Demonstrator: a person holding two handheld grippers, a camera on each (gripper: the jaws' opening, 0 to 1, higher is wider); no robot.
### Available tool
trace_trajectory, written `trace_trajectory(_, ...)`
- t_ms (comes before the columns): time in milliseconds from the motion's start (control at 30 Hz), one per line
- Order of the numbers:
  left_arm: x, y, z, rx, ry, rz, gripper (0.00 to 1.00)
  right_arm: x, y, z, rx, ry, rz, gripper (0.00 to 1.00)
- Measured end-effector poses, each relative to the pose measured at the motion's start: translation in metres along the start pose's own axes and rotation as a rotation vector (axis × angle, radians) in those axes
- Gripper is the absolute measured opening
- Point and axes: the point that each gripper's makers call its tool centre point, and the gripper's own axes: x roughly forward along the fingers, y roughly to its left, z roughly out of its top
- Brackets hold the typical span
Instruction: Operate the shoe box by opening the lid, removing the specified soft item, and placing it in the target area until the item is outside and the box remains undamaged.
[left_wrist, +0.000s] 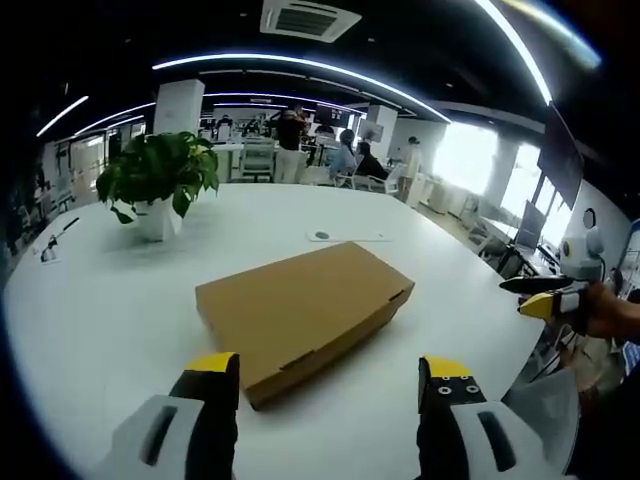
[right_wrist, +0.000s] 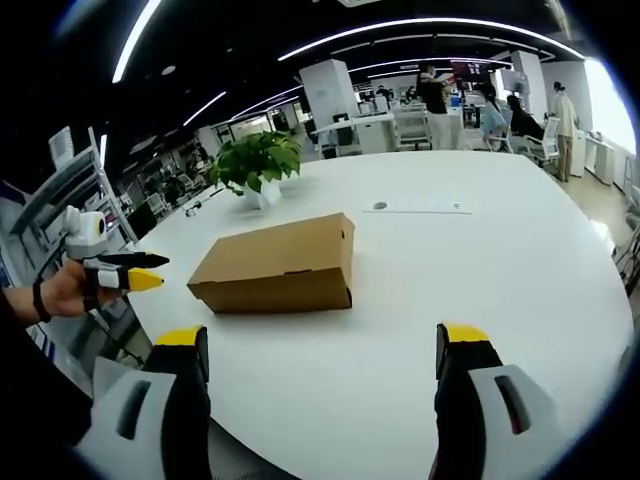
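We see the closed brown cardboard shoe box (left_wrist: 305, 315) lying on the round white table (left_wrist: 110, 300), lid still down. Our left gripper (left_wrist: 329, 390) and right gripper (right_wrist: 319, 358) stand wide apart and empty, short of it. We judge the cardboard light, stiff yet crushable, best lifted gently at the lid's front edge.

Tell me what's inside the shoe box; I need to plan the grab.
Nothing inside can be seen: the shoe box lies on the white table with its lid shut flat, hiding any contents. Both grippers, left and right, are open and apart from it.

Left gripper (left_wrist: 328, 382) jaws spread wide, right gripper (right_wrist: 322, 352) jaws wide apart too, both gripping nothing, hand-held
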Motion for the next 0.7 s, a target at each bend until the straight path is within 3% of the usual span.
trace_trajectory(700, -0.0007, 0.0071, -0.0041, -0.013, 0.007, 0.015, 0.74, 0.0079, 0.0024, 0.0002, 0.002, 0.010, 0.016, 0.89)
